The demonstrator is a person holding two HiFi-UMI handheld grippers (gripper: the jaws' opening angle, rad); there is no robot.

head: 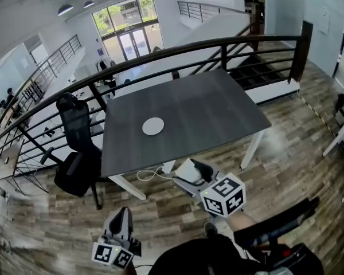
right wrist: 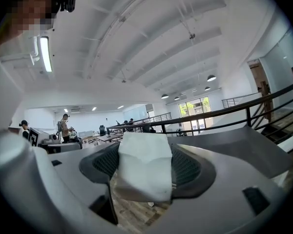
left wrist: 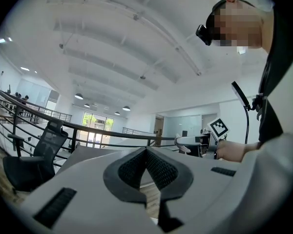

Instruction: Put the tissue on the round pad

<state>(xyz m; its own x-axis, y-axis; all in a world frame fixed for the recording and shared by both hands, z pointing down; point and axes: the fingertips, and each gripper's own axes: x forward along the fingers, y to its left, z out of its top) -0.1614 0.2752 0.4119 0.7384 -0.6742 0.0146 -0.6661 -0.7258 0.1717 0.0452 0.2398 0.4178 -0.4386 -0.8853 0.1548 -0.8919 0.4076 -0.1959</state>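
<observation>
A white round pad (head: pixel 153 126) lies near the middle of the dark grey table (head: pixel 218 105) in the head view. My right gripper (head: pixel 190 171) hovers just off the table's near edge, shut on a folded white tissue (right wrist: pixel 144 170), which also shows as a white wad (head: pixel 186 168) between the jaws from above. My left gripper (head: pixel 121 219) hangs lower and further left, over the wooden floor, its jaws closed together with nothing between them. In the left gripper view its dark pads (left wrist: pixel 158 169) meet at the tips.
A black office chair (head: pixel 75 148) stands at the table's left end. A black curved railing (head: pixel 178 53) runs behind the table. A white cable (head: pixel 148 174) hangs under the near edge. A second white table leg (head: pixel 249 148) is at the right.
</observation>
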